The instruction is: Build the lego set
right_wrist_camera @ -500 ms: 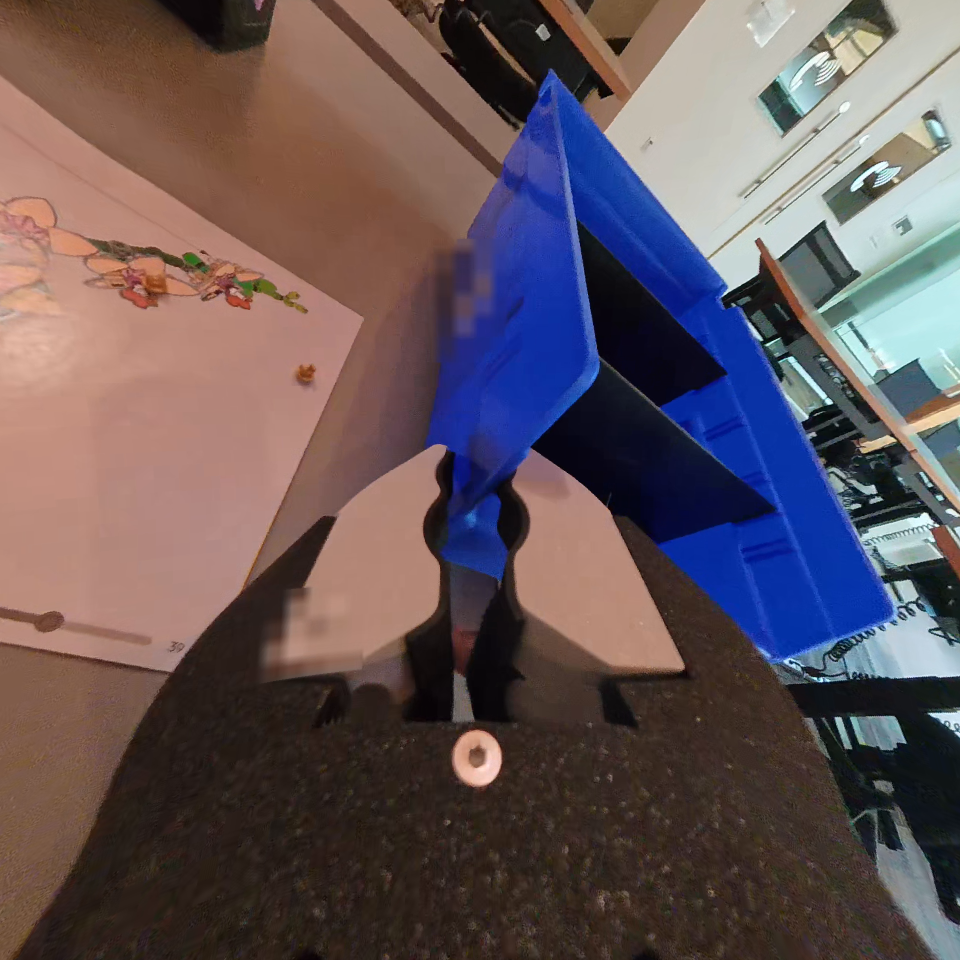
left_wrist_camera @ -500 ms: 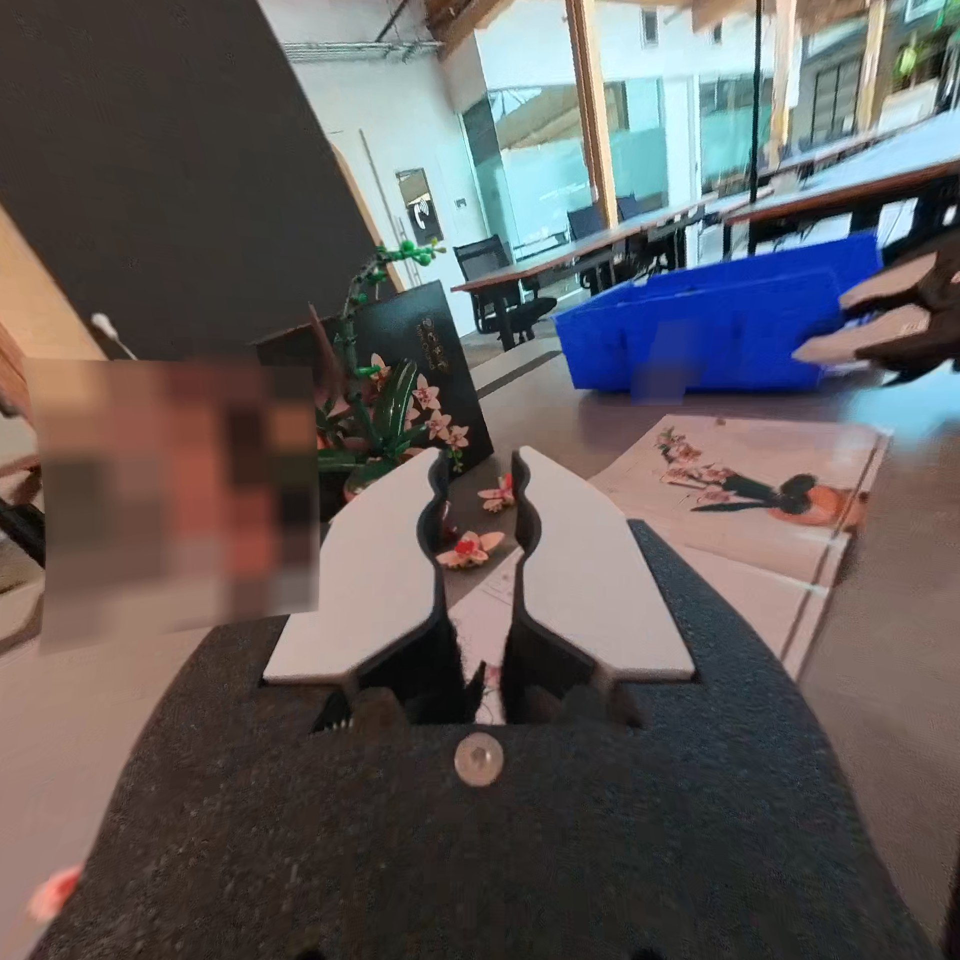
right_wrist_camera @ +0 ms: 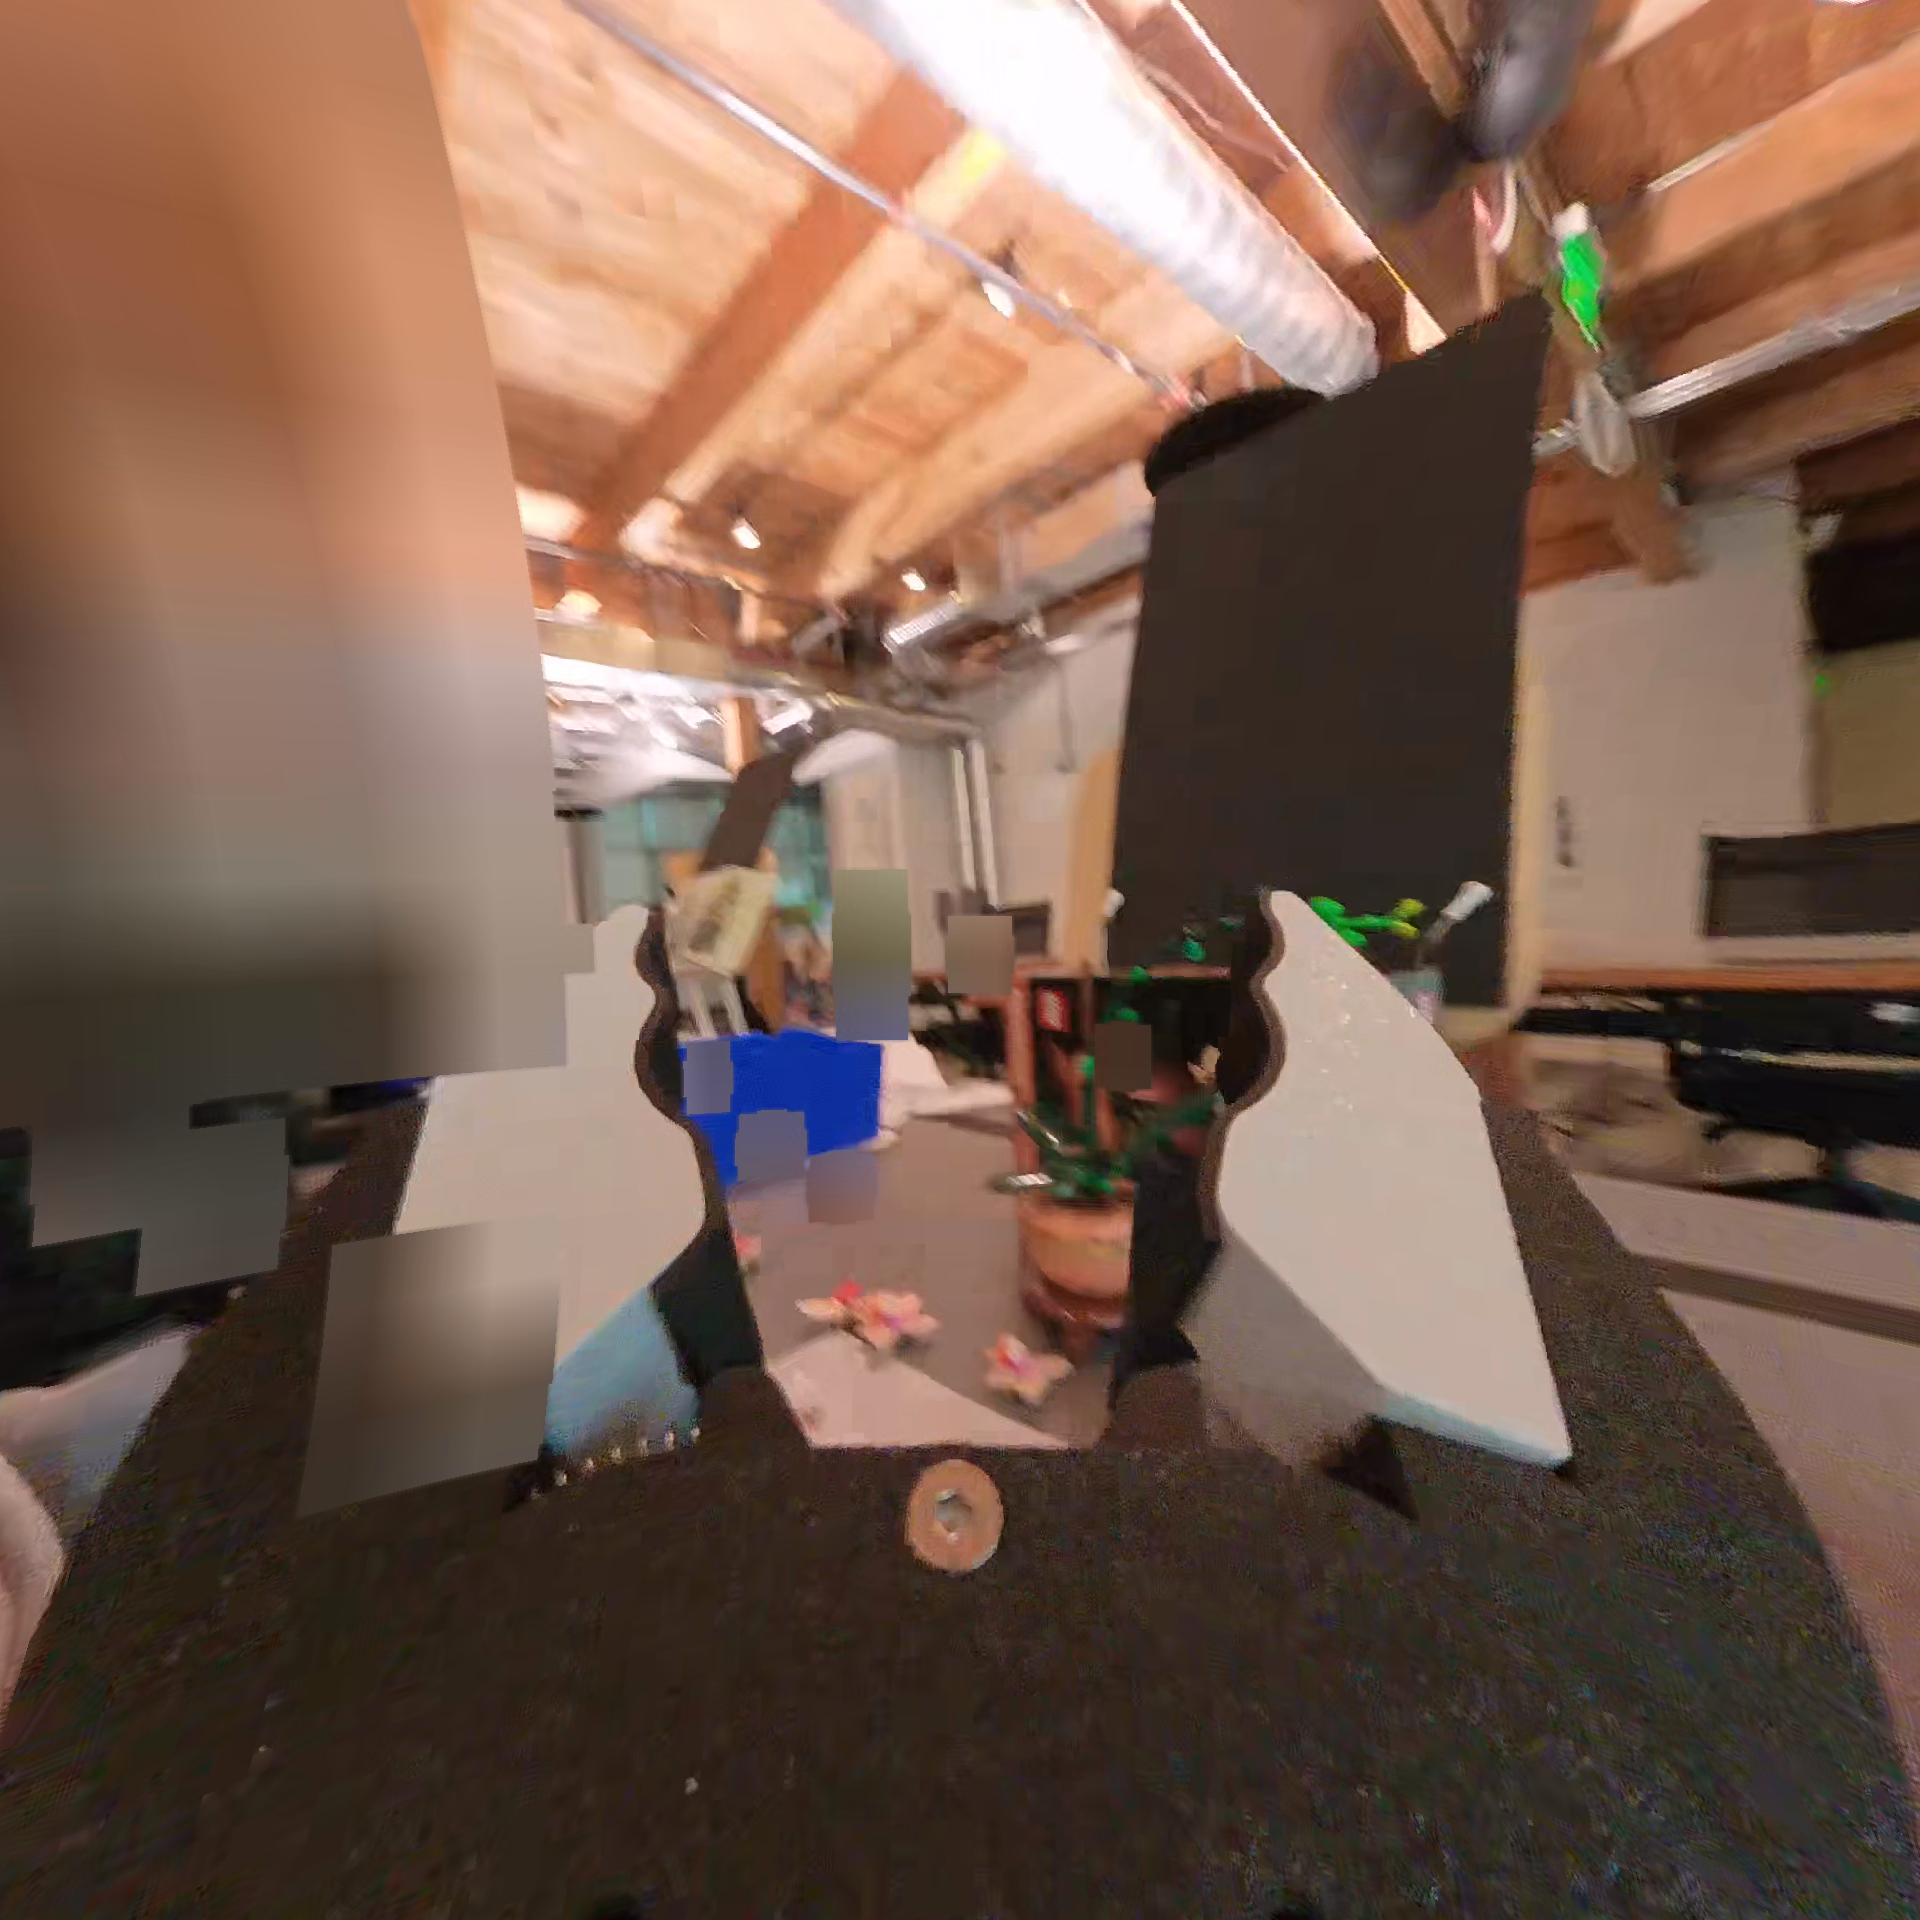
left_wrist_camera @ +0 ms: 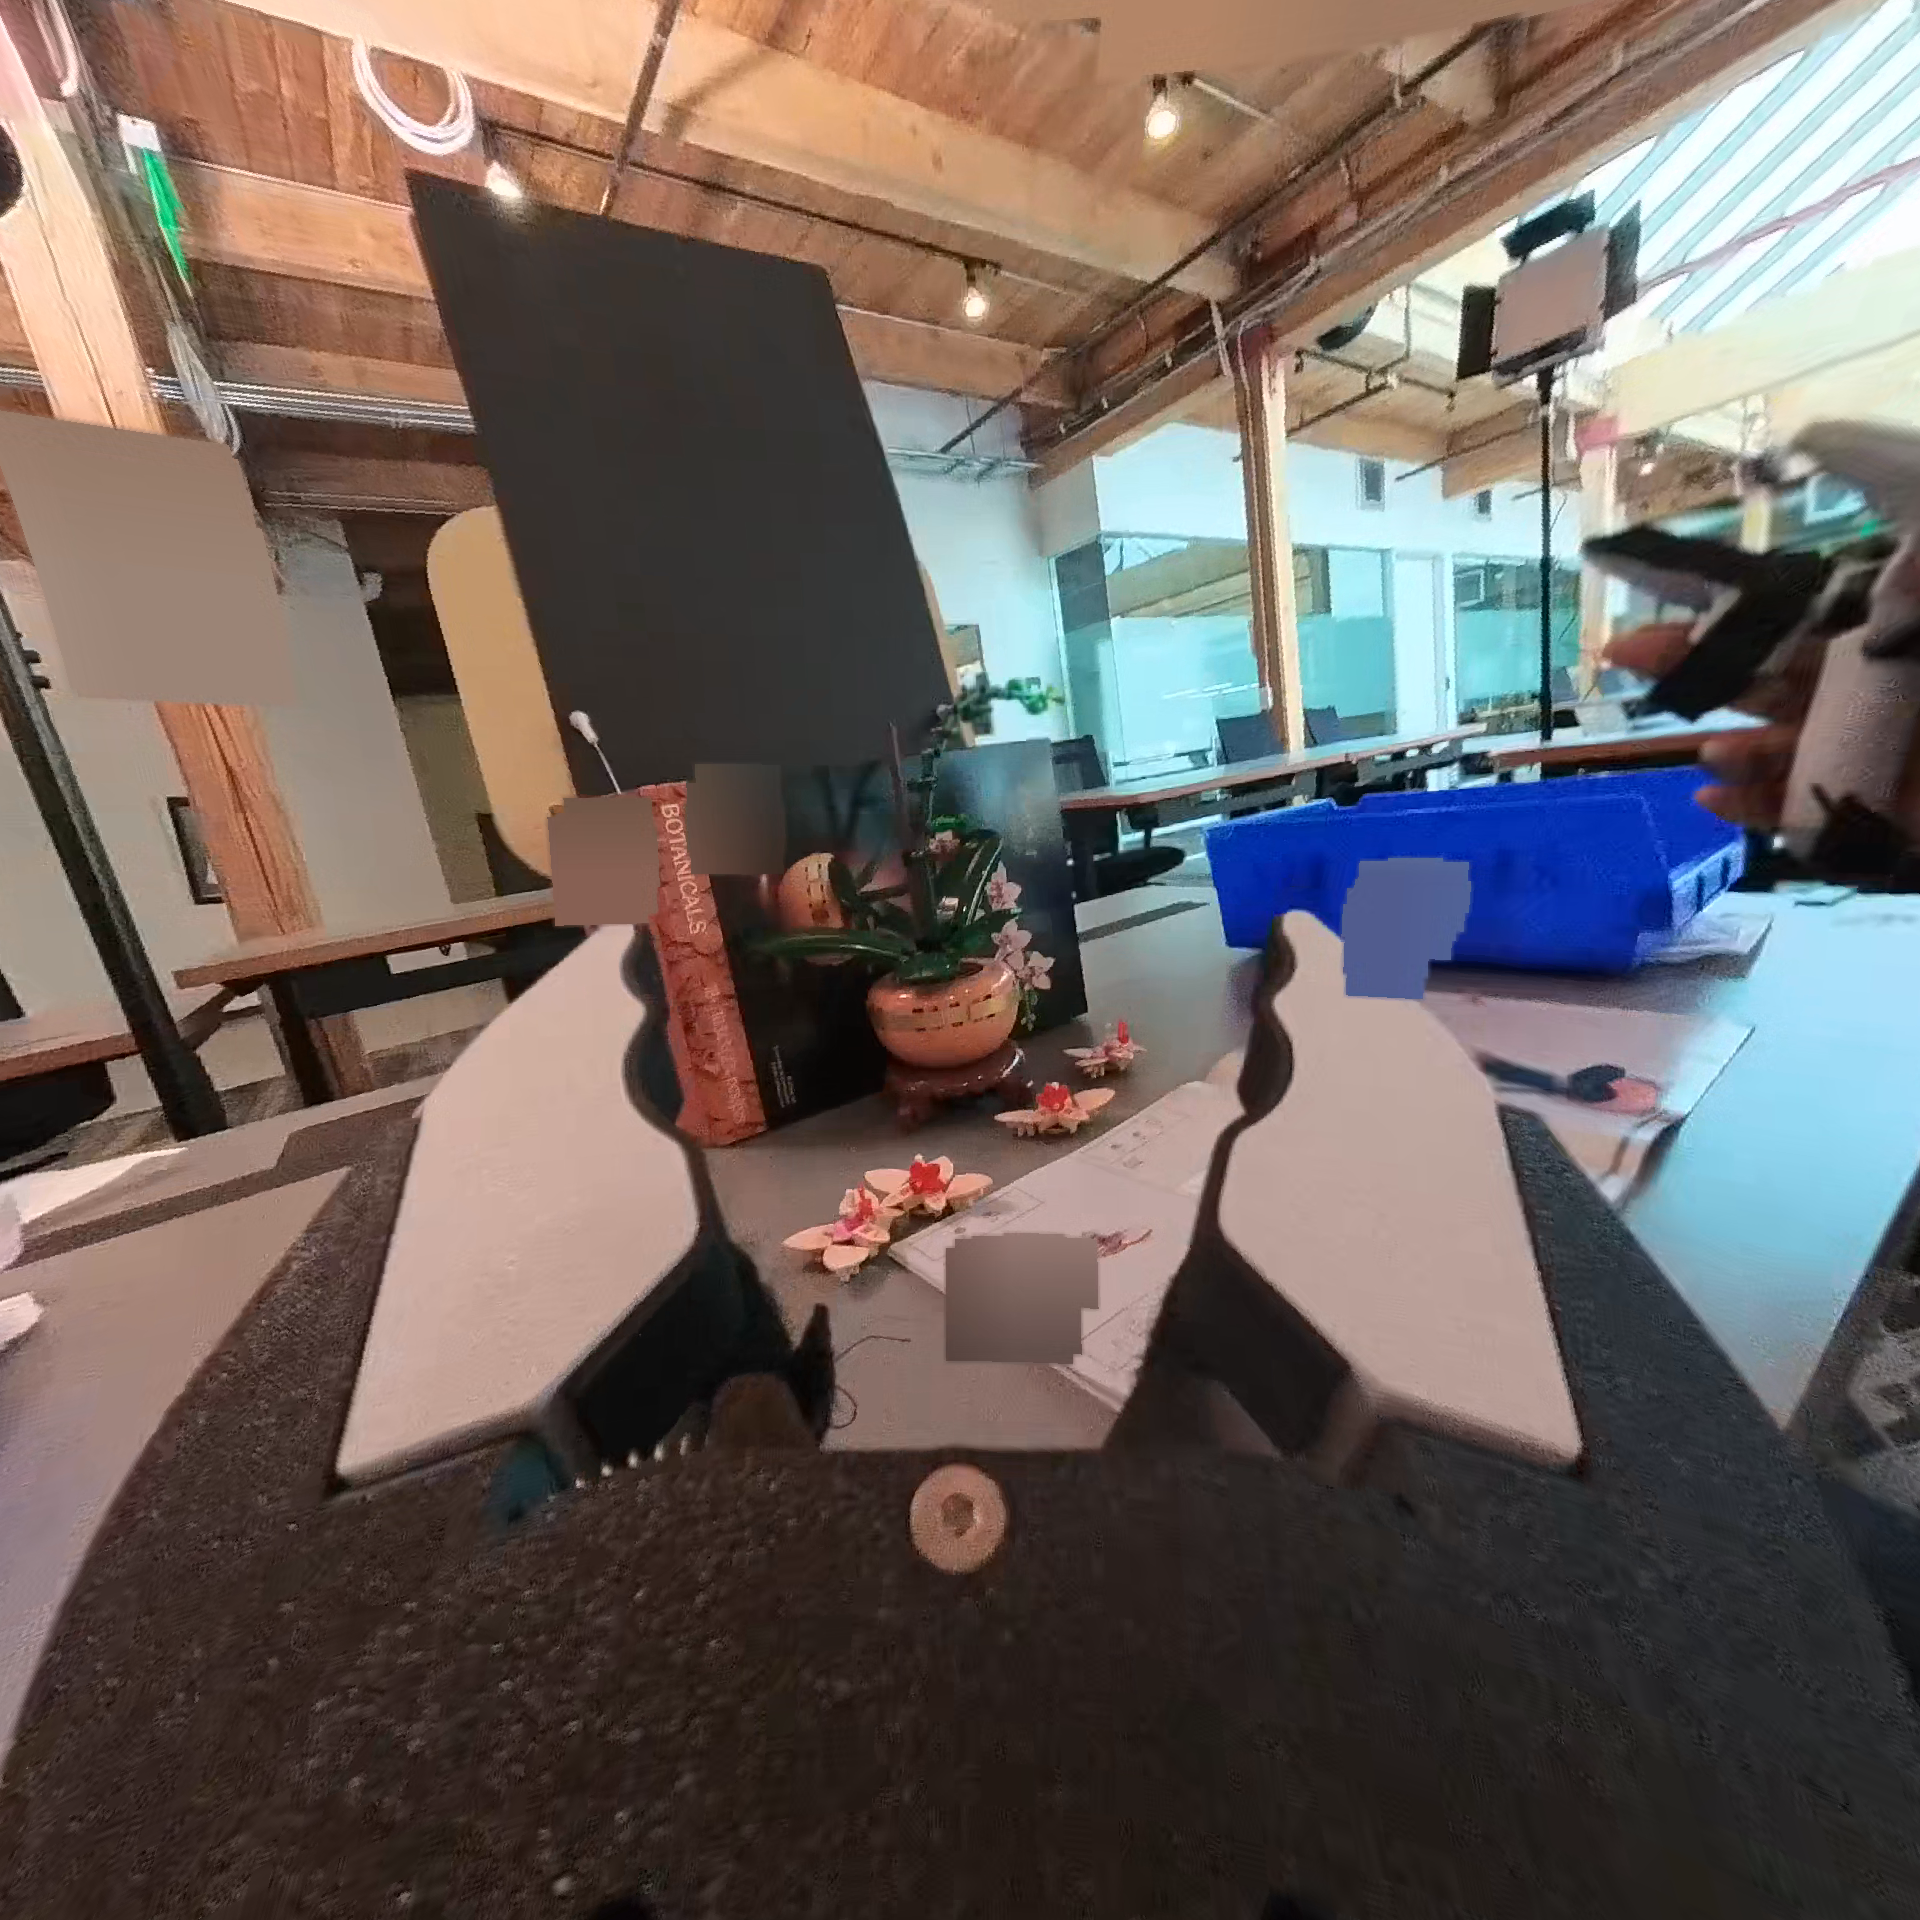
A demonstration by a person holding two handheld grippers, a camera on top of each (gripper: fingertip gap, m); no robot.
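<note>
The left gripper (left_wrist_camera: 951, 1049) hangs above the grey table (left_wrist_camera: 1714, 1174) with its jaws spread wide and nothing between them; the right gripper (right_wrist_camera: 935, 1029) is likewise agape and empty, its view smeared by motion.

Nearest on the table lie two loose orchid blossoms (left_wrist_camera: 883, 1210), touching each other, just beside the open instruction booklet (left_wrist_camera: 1122, 1174). Two more blossoms (left_wrist_camera: 1055, 1107) sit a little farther on, near the base of the orchid model (left_wrist_camera: 940, 997).

That model, the set being built, stands upright in its tan pot on a dark stand, directly in front of the product box (left_wrist_camera: 831, 935). Its long axis is vertical: the thin stem rises straight up, then its green bud tip curls away to the right in the left wrist view. The leaves fan out low and sideways.

Behind and to the right sits the blue parts bin (left_wrist_camera: 1507, 883).

The risk, as I judge it, lies in that tall stem: a blossom pressed on from the side could lever the model over or snap the stem off. The small blossoms could also skid away if pinched off-centre.
</note>
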